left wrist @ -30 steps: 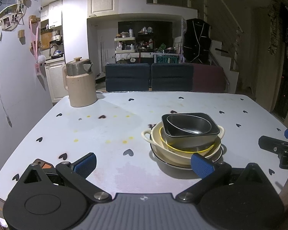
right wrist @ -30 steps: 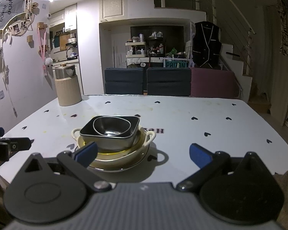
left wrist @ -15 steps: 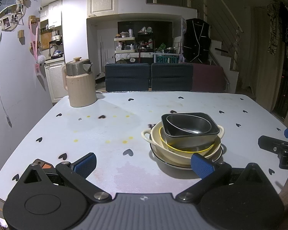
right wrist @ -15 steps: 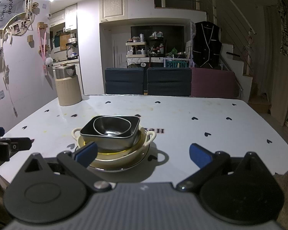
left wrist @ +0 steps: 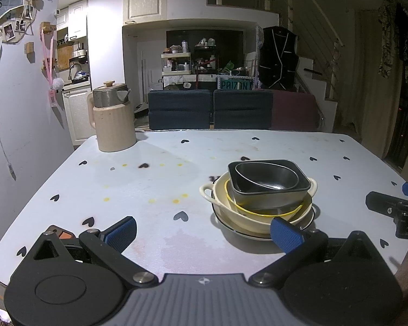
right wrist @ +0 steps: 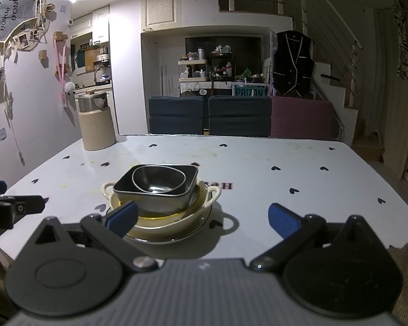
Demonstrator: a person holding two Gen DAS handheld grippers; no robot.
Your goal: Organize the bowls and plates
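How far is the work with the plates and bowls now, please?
Already done, by the look: the dishes sit nested in one stack, a round dark bowl in a square dark bowl, in a cream handled bowl, on a plate. In hand: nothing; the left gripper and right gripper are both open and empty. Left: apparently little, perhaps moving the stack.

Stacked dishes – lower ones mostly covered

The plate [left wrist: 311,216] under the cream bowl [left wrist: 220,198] shows only its rim – beyond the left gripper [left wrist: 204,229].
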